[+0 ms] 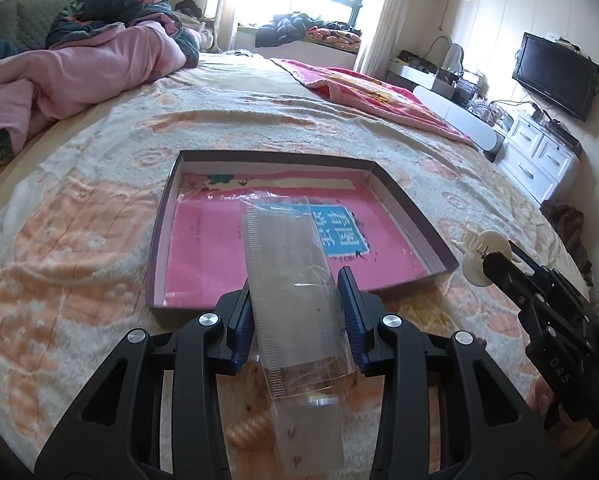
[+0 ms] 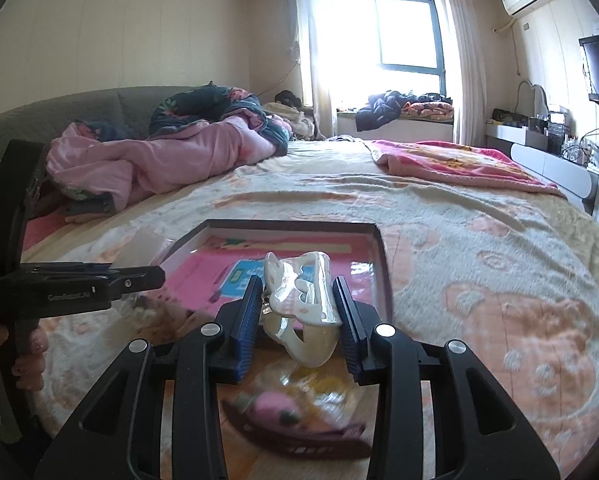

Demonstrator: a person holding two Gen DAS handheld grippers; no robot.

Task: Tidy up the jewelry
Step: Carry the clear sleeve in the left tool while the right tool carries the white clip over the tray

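From the left wrist we see our left gripper (image 1: pixel 299 300) clamped on a clear bag (image 1: pixel 295 280) above the near rim of the open tray (image 1: pixel 403 196) on the bed (image 1: pixel 99 220), with a rumpled quilt (image 1: pixel 79 68) far left and bare blanket all round. From the right wrist, our right gripper (image 2: pixel 297 312) grips a white hair claw (image 2: pixel 299 300) before the tray's near edge; the left gripper crosses at left, and something blurred lies below.
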